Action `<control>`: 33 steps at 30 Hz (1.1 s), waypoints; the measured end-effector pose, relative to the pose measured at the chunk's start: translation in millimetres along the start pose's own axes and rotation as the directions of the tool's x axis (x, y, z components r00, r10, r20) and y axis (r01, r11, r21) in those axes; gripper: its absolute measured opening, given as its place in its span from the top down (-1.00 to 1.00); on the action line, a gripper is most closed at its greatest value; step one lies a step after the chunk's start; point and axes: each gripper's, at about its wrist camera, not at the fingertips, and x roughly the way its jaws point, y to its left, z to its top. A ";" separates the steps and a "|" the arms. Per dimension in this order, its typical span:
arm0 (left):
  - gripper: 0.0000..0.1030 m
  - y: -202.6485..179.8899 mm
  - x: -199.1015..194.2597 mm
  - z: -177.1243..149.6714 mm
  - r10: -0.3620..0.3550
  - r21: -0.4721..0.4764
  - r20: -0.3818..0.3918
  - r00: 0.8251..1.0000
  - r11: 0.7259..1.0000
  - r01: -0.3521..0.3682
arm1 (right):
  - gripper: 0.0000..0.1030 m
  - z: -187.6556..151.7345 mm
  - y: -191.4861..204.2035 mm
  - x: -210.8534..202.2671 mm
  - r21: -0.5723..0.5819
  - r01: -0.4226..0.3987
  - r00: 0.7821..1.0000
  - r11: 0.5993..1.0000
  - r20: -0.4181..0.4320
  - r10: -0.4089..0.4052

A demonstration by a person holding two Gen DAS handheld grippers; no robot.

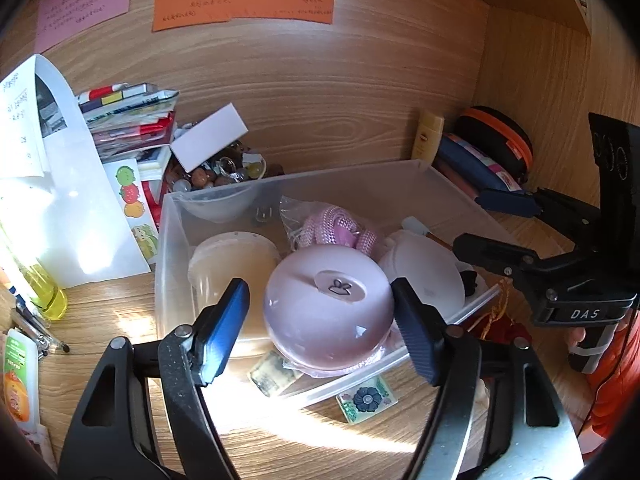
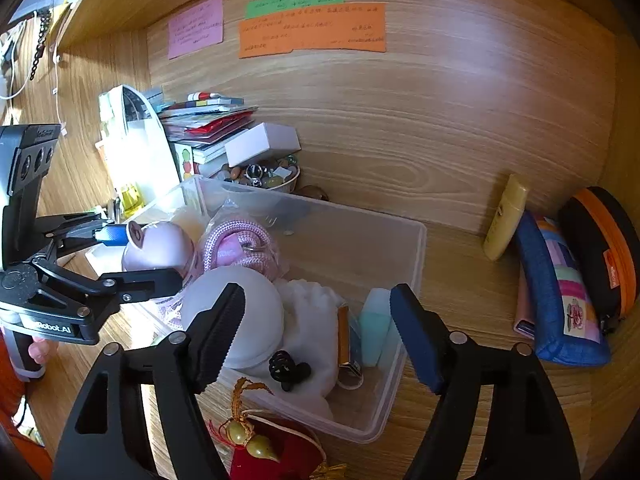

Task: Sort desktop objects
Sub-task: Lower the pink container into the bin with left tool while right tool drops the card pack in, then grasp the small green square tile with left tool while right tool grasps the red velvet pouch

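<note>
Lilac and dome-shaped, the round case point(image 1: 328, 310) sits at the near edge of the clear plastic bin point(image 1: 352, 184), its flat grey tab with a small bow-like mark facing up and slightly toward the back wall. It has no obvious long axis; the dome tilts a little toward the camera. The left gripper point(image 1: 322, 332) straddles it with jaws spread wide, the blue-padded finger off its left flank with a gap between, the other finger at its right flank, where touching cannot be told. Nothing is clamped.

From the right wrist view, the right gripper point(image 2: 318, 332) hangs over the bin's near right corner, fingers parted and holding nothing, above a white round case point(image 2: 240, 320), a black hair clip point(image 2: 286, 368) and a mint-green bottle point(image 2: 376, 326). In the left view its body reads "DAS"; in the right view the left tool's body reads "Robot.AI".

Pink, green and orange notes point(image 2: 312, 30) on the wooden back wall carry handwriting too small to read.
</note>
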 end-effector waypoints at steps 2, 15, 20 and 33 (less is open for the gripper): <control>-0.41 0.3 -1.6 -0.5 0.001 -0.001 0.008 1.000 1.000 -0.001 | -0.60 -0.1 -2.1 0.7 0.009 0.018 1.000 1.000 -0.003 -0.018; -0.71 2.4 -12.2 3.2 0.077 -0.022 0.044 0.996 0.997 -0.076 | -0.61 0.1 -15.6 7.6 0.075 -0.012 0.999 0.997 -0.030 0.015; -0.80 4.4 -26.9 4.7 0.130 -0.057 0.061 0.990 0.990 -0.127 | -0.61 1.3 -7.4 3.5 0.040 -0.010 1.000 0.999 -0.027 0.012; -0.85 13.8 -58.5 -12.4 0.201 -0.080 0.061 0.978 0.977 -0.196 | -0.73 -4.2 12.5 -38.5 -0.029 0.060 0.997 0.998 0.047 -0.059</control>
